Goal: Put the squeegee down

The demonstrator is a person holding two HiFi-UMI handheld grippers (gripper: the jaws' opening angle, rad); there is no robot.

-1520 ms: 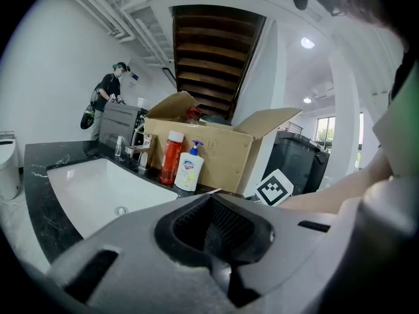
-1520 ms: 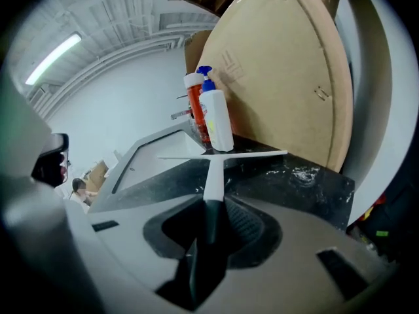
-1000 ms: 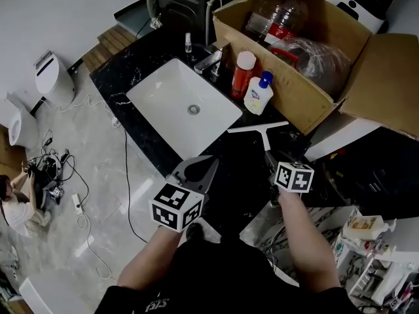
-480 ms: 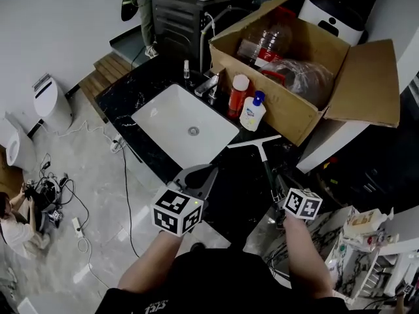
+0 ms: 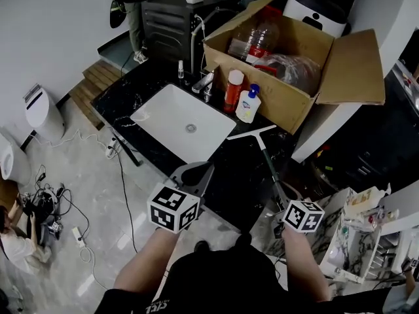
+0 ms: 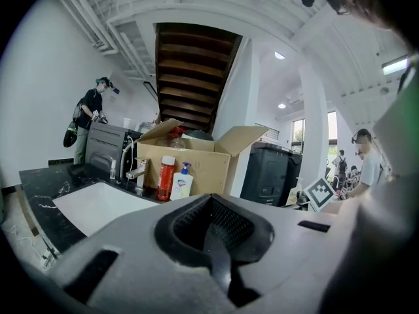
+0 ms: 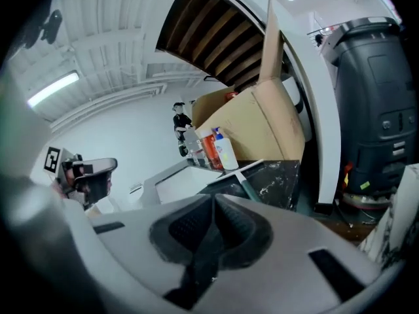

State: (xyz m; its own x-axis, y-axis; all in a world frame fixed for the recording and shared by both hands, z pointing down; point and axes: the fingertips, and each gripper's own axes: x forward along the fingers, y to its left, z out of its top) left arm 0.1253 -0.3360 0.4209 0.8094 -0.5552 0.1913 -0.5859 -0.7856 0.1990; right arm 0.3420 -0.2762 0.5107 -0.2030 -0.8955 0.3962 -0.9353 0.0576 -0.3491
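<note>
The squeegee [image 5: 253, 133] lies flat on the black counter [image 5: 229, 175], its white blade next to the cardboard box and its dark handle running toward me. In the right gripper view the squeegee [image 7: 250, 168] rests on the counter well beyond the jaws. My right gripper [image 5: 287, 197] hangs off the counter's near right corner, apart from the handle; its jaws have just been closing with nothing between them, and the right gripper [image 7: 213, 206] now looks shut. My left gripper [image 5: 198, 173] is over the counter's front edge by the sink; the left gripper [image 6: 209, 205] is shut and empty.
A white sink [image 5: 183, 124] with a faucet [image 5: 204, 82] fills the counter's left. An open cardboard box [image 5: 288, 64] with bottles stands at the back, a red bottle [image 5: 233, 90] and a white soap bottle [image 5: 247, 104] before it. A person [image 5: 131, 5] stands far behind.
My right gripper has let go of the squeegee handle, drawn back toward me off the counter and shut. The left gripper shifted slightly back. The squeegee stays on the counter.
</note>
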